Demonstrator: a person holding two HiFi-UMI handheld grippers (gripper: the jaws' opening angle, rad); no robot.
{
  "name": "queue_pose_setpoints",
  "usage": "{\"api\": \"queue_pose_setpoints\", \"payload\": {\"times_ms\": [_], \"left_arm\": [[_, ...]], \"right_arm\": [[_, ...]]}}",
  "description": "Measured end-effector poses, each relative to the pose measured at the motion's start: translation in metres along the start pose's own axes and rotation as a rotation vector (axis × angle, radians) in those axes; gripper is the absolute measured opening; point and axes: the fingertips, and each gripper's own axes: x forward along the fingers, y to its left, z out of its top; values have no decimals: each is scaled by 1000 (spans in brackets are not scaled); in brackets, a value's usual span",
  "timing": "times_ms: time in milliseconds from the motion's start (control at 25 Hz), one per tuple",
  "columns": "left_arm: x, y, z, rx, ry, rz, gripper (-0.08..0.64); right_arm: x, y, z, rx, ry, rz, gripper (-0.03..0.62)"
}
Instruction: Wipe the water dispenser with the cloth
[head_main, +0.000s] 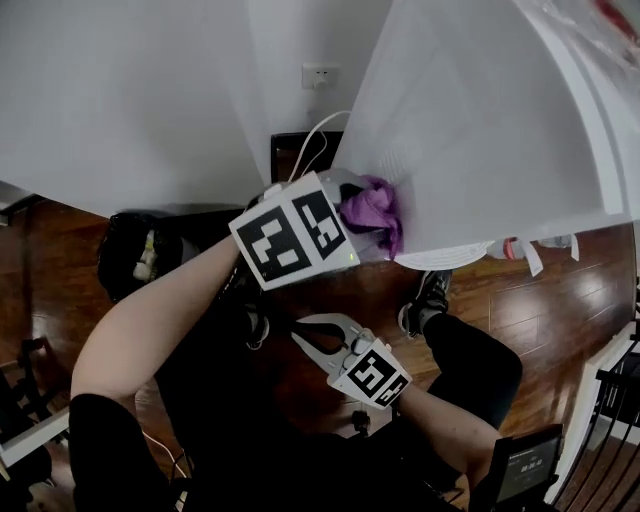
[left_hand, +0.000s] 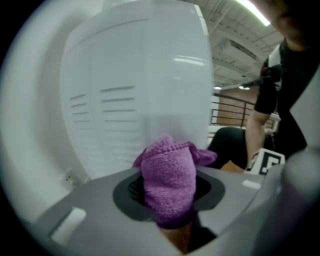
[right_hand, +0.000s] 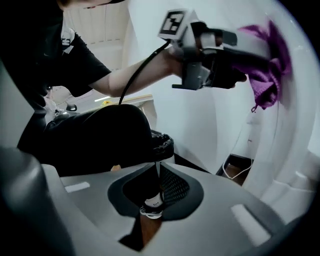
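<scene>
Left tongs (head_main: 352, 222): clamped on the bunched purple cloth (head_main: 372, 205).
Right tongs (head_main: 308, 337): jaws together, empty, hanging below the left pair.
Cloth: pressed on the water dispenser's (head_main: 480, 130) white side panel, straight ahead of the left tongs, beside the vent slots.
Progress: I judge wiping is under way. One patch is covered, and the rest of the panel and the other faces are left.
Around: a white cable (head_main: 315, 140) and wall socket (head_main: 320, 75) lie beyond the left tongs. My shoe (head_main: 430, 295) is near the right pair. Nothing blocks the stroke.

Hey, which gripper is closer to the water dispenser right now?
Left. The left gripper holds the purple cloth against the water dispenser; the right gripper hangs lower, shut and empty, clear of it.
</scene>
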Motion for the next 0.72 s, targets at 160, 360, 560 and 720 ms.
{"api": "queue_pose_setpoints", "payload": {"times_ms": [160, 360, 560, 720], "left_arm": [[-3, 68, 5, -114, -19, 133, 161], [-6, 99, 8, -14, 9, 237, 163], [-21, 165, 2, -68, 5, 428, 163], [-13, 170, -7, -124, 13, 490, 159]], "right_arm": [[-5, 3, -14, -41, 50, 18, 29], [-18, -22, -25, 6, 70, -27, 29], [-4, -22, -12, 48, 44, -19, 29], [-4, 8, -11, -21, 54, 38, 29]]}}
